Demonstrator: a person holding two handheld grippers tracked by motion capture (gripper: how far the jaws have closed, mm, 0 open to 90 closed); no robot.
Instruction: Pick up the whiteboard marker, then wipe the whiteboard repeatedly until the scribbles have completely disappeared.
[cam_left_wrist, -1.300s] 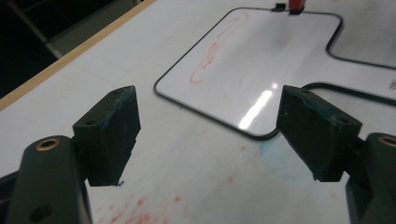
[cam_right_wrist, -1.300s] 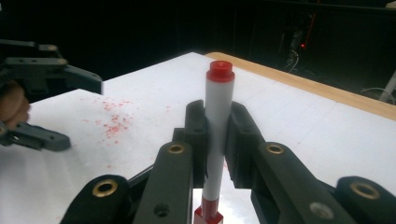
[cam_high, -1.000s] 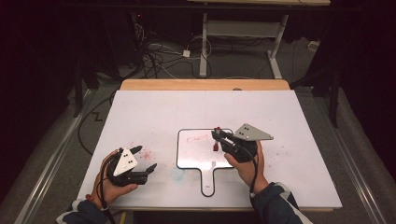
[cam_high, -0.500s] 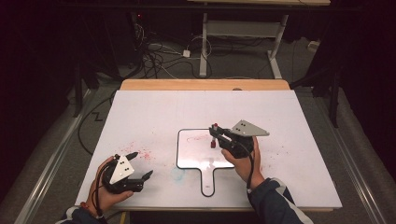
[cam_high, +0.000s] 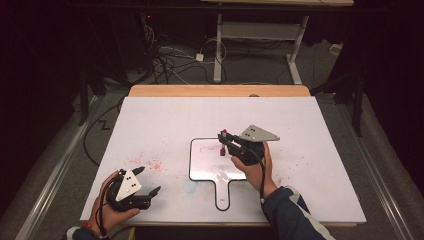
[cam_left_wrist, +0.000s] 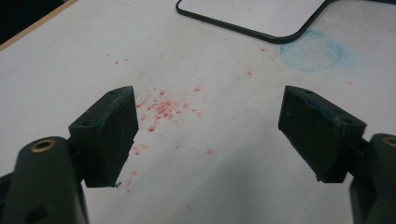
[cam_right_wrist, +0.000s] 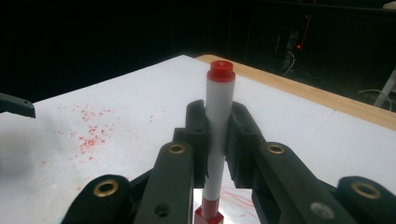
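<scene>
A marker (cam_right_wrist: 218, 112) with a white body and red ends stands upright between the jaws of my right gripper (cam_right_wrist: 218, 135), which is shut on it. From above, that right gripper (cam_high: 223, 141) hovers over the right part of a small black-rimmed whiteboard (cam_high: 200, 167) with a handle, and the marker (cam_high: 222, 150) points its lower red end down at the board. Faint red strokes show on the board under it. My left gripper (cam_high: 149, 180) rests near the table's front left, open. In its own view the left gripper (cam_left_wrist: 205, 130) has nothing between its jaws.
The white table (cam_high: 165, 120) carries red specks (cam_left_wrist: 163, 107) and a pale blue ring smudge (cam_left_wrist: 310, 51) near the whiteboard's corner (cam_left_wrist: 252, 23). A wooden edge (cam_high: 220, 91) runs along the far side. Cables and table legs lie on the dark floor beyond.
My right gripper has drifted slightly to the left over the whiteboard with the marker still in it. The left hand has barely shifted.
</scene>
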